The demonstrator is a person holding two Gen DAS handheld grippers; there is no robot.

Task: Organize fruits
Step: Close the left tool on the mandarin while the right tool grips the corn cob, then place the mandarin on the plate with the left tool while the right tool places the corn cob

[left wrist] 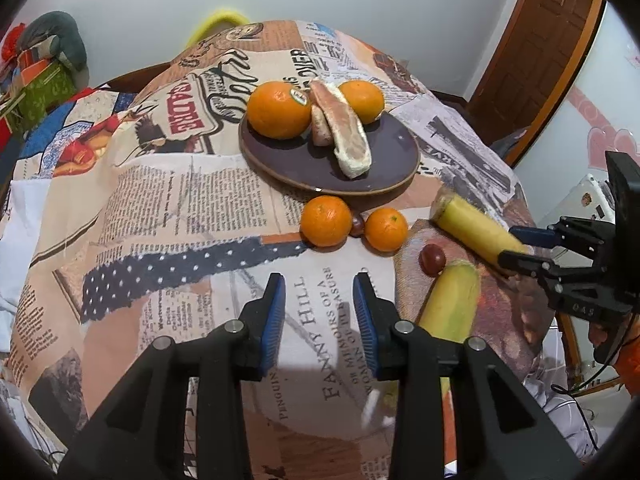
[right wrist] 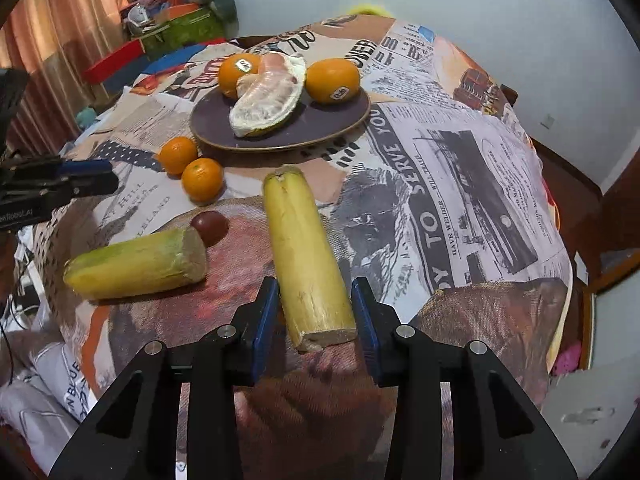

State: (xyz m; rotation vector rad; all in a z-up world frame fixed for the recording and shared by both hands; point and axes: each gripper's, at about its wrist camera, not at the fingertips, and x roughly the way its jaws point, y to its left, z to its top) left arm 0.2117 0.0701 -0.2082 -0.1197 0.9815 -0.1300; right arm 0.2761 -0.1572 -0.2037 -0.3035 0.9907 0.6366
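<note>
My right gripper (right wrist: pixel 316 312) has its jaws around the near end of a yellow cane (right wrist: pixel 304 248); the pads sit against its sides, so I judge it gripped, though I can't tell if it has left the cloth (right wrist: pixel 460 184). This looks like the pick-up step: cane first, then on to the plate (right wrist: pixel 344 120).

My left gripper (left wrist: pixel 320 312) hangs partly open over bare cloth with nothing between its jaws.

The plate sits beyond the cane and already carries two oranges (right wrist: pixel 332 80) and a peeled pomelo piece (right wrist: pixel 268 96), with bare rim on the near right side. To my eye, the next move calls for lifting the cane clear and swinging it to that free side, keeping it low and level since it is long and held at one end.

A second cane (right wrist: pixel 136 268) lies to the left with a dark chestnut (right wrist: pixel 210 226) touching its cut end. Two small oranges (right wrist: pixel 202 180) sit just before the plate, to the left of my path.
</note>
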